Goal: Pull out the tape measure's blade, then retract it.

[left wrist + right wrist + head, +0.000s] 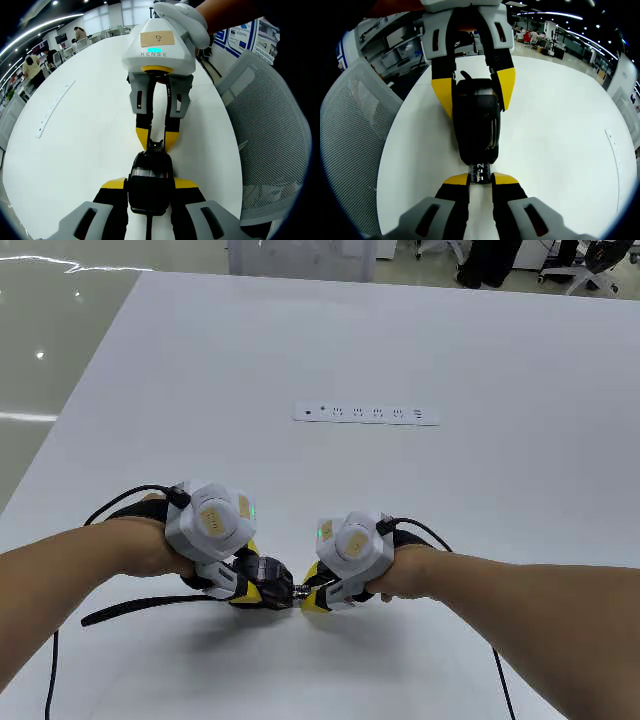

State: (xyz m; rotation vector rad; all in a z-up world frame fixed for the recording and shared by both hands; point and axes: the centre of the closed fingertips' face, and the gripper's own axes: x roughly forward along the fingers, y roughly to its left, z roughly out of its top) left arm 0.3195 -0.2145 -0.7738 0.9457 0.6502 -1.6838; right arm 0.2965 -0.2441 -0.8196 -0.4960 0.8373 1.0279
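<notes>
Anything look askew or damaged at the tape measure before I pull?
Nothing stands out. The tape measure sits square in the left gripper, the right gripper pinches the short, straight stub of blade, and the power strip lies flat farther up the table.

My left tongs (243,590) and right tongs (318,598) have pale grey-white shells, black fingers and yellow tips. Each has a tan label and a small green light. The tape measure (150,182) is black, and its blade (480,173) is dark with white numerals. The desk (400,340) is plain white. At twelve o'clock from my tongs lies a white power strip (366,413) with dark sockets. The mesh chair (260,125) is light grey.
</notes>
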